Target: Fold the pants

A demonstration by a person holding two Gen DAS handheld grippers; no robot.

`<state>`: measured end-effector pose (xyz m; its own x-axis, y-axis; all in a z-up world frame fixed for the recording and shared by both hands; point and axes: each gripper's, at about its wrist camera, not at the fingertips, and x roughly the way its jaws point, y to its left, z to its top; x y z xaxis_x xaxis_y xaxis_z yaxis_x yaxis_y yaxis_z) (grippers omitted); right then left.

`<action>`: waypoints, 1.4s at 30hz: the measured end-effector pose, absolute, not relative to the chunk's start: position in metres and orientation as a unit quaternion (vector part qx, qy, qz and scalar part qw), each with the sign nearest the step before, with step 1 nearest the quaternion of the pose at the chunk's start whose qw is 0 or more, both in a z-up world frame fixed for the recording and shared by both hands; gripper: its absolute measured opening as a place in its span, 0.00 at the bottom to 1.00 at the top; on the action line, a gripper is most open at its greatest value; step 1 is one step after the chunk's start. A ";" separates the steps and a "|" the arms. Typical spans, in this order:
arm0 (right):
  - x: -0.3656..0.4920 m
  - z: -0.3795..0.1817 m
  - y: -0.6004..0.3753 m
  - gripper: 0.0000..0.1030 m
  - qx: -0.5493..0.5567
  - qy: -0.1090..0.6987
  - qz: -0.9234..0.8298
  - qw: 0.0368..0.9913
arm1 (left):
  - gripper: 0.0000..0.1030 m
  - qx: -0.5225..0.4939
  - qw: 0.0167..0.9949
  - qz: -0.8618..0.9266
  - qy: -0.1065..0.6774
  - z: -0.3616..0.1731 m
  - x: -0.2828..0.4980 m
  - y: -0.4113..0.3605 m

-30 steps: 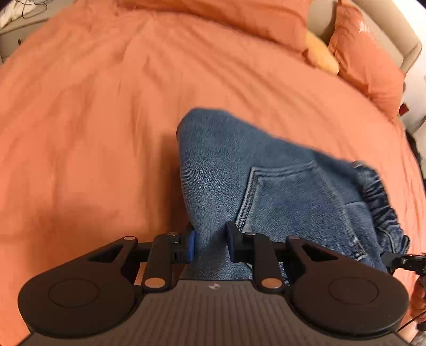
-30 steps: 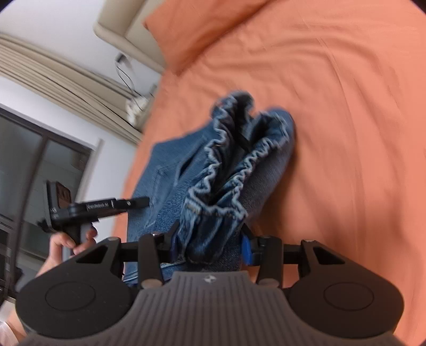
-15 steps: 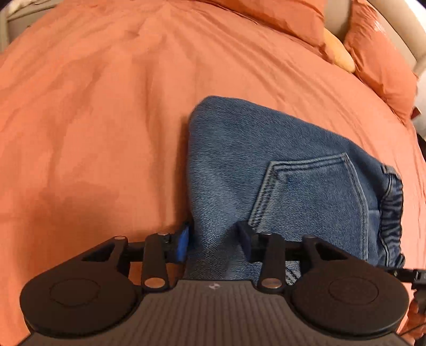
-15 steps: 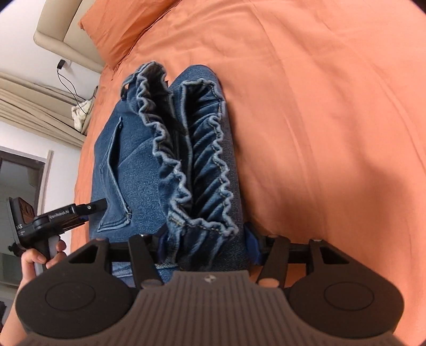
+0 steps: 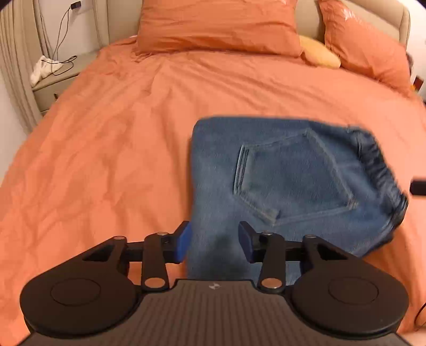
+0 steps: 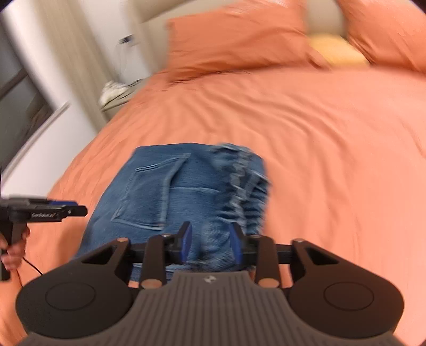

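Left claw (image 5: 214, 243): my jaws are closing but stand apart, released, hovering over the near edge of the jeans; nothing pinched.
Right claw (image 6: 210, 246): my jaws are closing with blurred denim behind the gap; I cannot tell whether the pads touch it.
Jeans (image 5: 287, 183): folded into a blue block, back pocket up, gathered waistband on the right, lying on the near part of the bed.
Bed (image 5: 111, 149): orange cover, wrinkled.
Pillows (image 5: 215, 25): orange, at the headboard, a yellow cushion (image 5: 318, 52) between them.
Nightstand (image 5: 57, 83): far left, holding cables.
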<state>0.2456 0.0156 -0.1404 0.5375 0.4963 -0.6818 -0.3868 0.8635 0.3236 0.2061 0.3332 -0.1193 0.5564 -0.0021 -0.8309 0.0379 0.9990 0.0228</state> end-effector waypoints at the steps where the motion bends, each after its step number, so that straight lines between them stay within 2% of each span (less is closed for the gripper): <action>1: 0.244 -0.141 0.021 0.13 0.052 0.406 0.256 0.876 | 0.43 0.020 0.879 -0.010 0.476 -0.125 0.203 0.334; 3: 0.246 -0.151 0.030 0.08 0.027 0.414 0.247 0.876 | 0.37 0.027 0.871 0.002 0.490 -0.140 0.201 0.335; 7: 0.257 -0.183 0.032 0.00 0.023 0.448 0.224 0.865 | 0.37 -0.032 0.862 0.014 0.506 -0.158 0.200 0.349; 12: 0.269 -0.202 0.042 0.00 0.015 0.467 0.219 0.857 | 0.39 -0.008 0.842 0.019 0.539 -0.167 0.199 0.345; 15: 0.277 -0.192 0.047 0.00 0.011 0.474 0.216 0.854 | 0.34 -0.013 0.846 0.036 0.531 -0.149 0.199 0.342; 17: 0.273 -0.180 0.042 0.08 0.012 0.463 0.228 0.856 | 0.34 -0.003 0.863 0.042 0.504 -0.127 0.189 0.335; 19: 0.264 -0.158 0.036 0.25 0.011 0.443 0.239 0.864 | 0.36 -0.004 0.882 0.044 0.470 -0.100 0.173 0.330; 20: 0.257 -0.146 0.032 0.35 0.009 0.430 0.243 0.870 | 0.39 -0.006 0.891 0.046 0.451 -0.084 0.164 0.326; 22: 0.242 -0.118 0.025 0.38 0.001 0.399 0.254 0.881 | 0.47 -0.003 0.909 0.053 0.413 -0.051 0.147 0.316; 25: 0.213 -0.077 0.014 0.52 -0.012 0.356 0.261 0.897 | 0.59 0.022 0.933 0.078 0.350 -0.004 0.112 0.290; 27: 0.189 -0.051 0.005 0.63 -0.017 0.325 0.266 0.907 | 0.73 0.045 0.942 0.101 0.316 0.020 0.092 0.269; 30: 0.149 -0.022 -0.011 0.73 -0.024 0.282 0.268 0.921 | 0.85 0.069 0.955 0.115 0.266 0.044 0.057 0.238; 35: 0.086 -0.004 -0.039 0.80 -0.010 0.232 0.249 0.940 | 0.94 0.093 0.963 0.131 0.216 0.054 0.009 0.191; 42: 0.021 -0.029 -0.058 0.81 0.013 0.200 0.202 0.959 | 0.94 0.124 0.960 0.160 0.192 0.028 -0.023 0.153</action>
